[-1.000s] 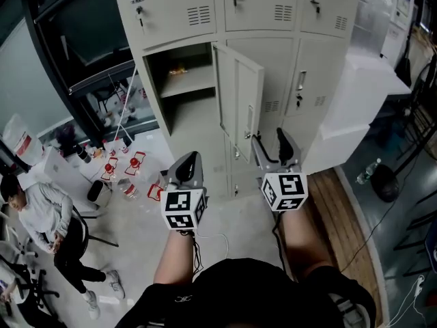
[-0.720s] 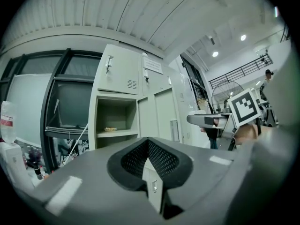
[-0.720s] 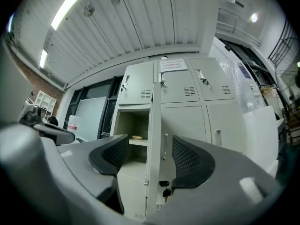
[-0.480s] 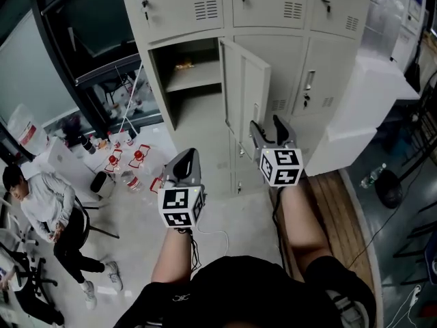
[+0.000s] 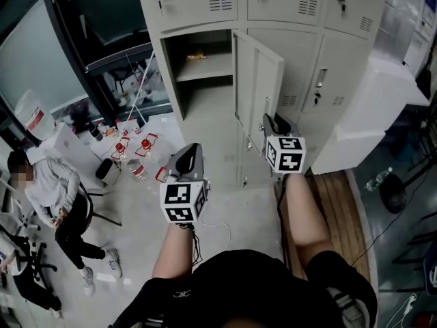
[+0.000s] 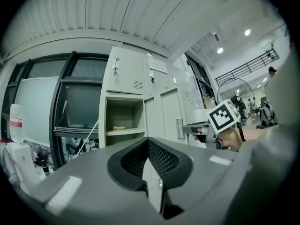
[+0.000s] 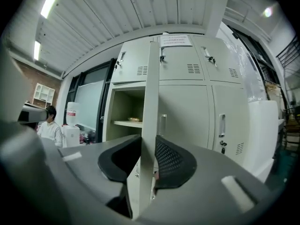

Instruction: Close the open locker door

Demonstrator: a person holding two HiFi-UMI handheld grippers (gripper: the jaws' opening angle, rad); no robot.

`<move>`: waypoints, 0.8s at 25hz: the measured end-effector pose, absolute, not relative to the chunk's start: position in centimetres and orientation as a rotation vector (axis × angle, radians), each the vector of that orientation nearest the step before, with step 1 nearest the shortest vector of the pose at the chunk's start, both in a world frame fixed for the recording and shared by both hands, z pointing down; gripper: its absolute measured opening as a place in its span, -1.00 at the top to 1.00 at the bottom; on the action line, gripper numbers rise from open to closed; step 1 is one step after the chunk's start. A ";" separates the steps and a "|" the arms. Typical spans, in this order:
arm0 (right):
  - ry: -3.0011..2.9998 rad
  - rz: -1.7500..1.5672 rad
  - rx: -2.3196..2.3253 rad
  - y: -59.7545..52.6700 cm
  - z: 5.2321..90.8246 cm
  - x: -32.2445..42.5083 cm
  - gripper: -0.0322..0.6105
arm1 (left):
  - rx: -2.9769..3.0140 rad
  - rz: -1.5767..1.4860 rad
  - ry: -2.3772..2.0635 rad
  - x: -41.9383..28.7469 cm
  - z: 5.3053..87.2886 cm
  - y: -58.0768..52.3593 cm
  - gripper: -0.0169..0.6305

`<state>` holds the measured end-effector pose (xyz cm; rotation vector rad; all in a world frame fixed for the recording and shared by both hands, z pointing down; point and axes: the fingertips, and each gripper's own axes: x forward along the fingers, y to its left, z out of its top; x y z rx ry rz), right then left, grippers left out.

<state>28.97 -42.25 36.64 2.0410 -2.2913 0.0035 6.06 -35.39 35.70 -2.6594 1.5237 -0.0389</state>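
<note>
The grey locker bank has one open door that swings out toward me, baring a shelved compartment. My right gripper is at the door's free edge, below the handle. Its jaws have just been closing. In the right gripper view the door edge runs upright between the pads of the right gripper, which press on it from both sides. My left gripper hangs lower left, away from the lockers. Its jaws stand narrowly apart with nothing between them.
A seated person is at the far left. Bottles and red-marked items lie on the floor near the window wall. A white cabinet juts out right of the lockers, with a wooden strip below it.
My right gripper has moved forward onto the door's edge, and its wide-open jaws have closed around it. The left gripper has barely moved.
</note>
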 end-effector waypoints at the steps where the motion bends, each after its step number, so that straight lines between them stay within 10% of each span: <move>1: -2.291 0.009 2.047 -42.2 36.7 29.0 0.58 | -2.659 -0.041 1.526 6.0 35.8 -35.3 0.95; 20: -2.468 0.053 1.865 -41.7 36.7 23.3 0.56 | -2.616 -0.026 1.626 3.2 35.5 -33.5 0.95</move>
